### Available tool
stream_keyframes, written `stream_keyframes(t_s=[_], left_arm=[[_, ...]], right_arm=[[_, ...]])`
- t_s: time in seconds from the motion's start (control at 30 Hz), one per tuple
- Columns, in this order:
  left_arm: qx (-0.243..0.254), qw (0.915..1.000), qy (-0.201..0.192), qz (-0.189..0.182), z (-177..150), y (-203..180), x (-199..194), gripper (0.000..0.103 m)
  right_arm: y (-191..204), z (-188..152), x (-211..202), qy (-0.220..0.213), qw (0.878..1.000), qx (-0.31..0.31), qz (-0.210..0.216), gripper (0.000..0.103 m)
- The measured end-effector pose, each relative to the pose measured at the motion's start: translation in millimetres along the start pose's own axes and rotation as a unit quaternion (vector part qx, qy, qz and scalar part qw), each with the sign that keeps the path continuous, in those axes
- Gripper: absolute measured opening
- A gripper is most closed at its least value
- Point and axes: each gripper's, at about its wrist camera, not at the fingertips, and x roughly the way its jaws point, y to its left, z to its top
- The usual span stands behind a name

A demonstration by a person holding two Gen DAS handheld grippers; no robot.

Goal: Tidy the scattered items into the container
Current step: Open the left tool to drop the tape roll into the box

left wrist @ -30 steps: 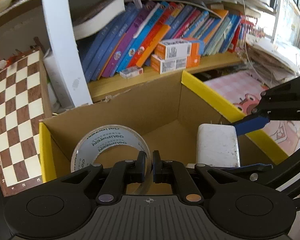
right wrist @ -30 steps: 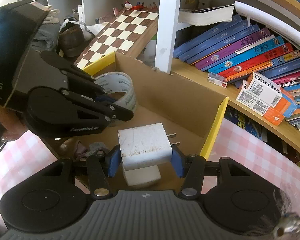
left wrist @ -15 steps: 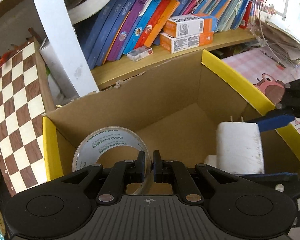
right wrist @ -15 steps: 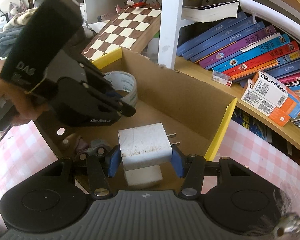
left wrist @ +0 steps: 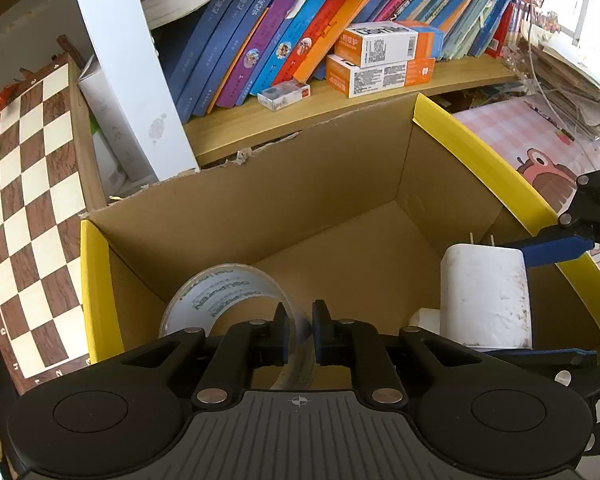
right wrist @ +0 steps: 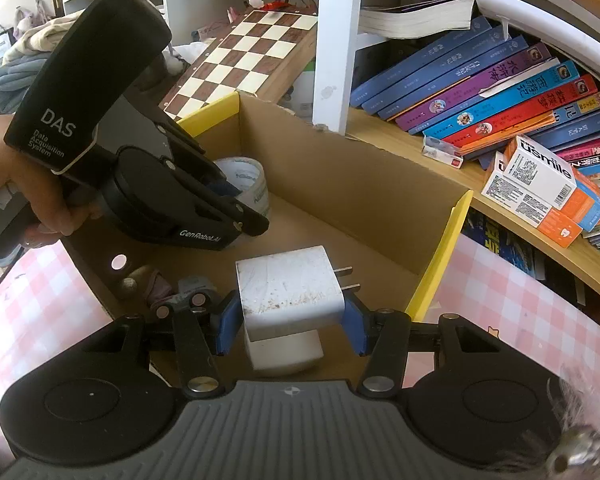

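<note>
Left gripper point(left wrist: 300, 334) jaws opening, tape point(left wrist: 236, 308) wall between them, hanging inside box point(left wrist: 476, 164). Right gripper point(right wrist: 290, 320) clamping charger point(right wrist: 288, 292) sides over box. Tape likely light, stiff, slick; charger likely hard, prongs exposed.

A lived-in room of a home, likely a study or child's room: a wooden bookshelf point(right wrist: 440, 160) packed with leaning children's books point(left wrist: 300, 20), a chessboard point(left wrist: 24, 200) propped at the left, a pink checked tablecloth point(right wrist: 520, 300) with a cartoon print, and piled clothes point(right wrist: 16, 64) at the far left.
</note>
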Motion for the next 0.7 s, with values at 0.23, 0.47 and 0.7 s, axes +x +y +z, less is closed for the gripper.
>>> stream_keyframes(t_s=[0.23, 0.47, 0.7], left_arm=[[0.000, 1.0000, -0.004, 0.005, 0.8, -0.1, -0.8, 0.040], [0.003, 0.9996, -0.014, 0.023, -1.7, -0.9, -5.8, 0.060], [-0.009, 0.9984, -0.045, 0.032, -9.6, 0.4, -29.1, 0.065]], right_arm=[[-0.8, -1.2, -2.2, 0.001, 1.000, 0.001, -0.004, 0.050], [0.0, -2.2, -4.3, -0.001, 1.000, -0.001, -0.008, 0.050], [4.4, 0.0, -7.6, -0.004, 1.000, -0.009, -0.010, 0.050]])
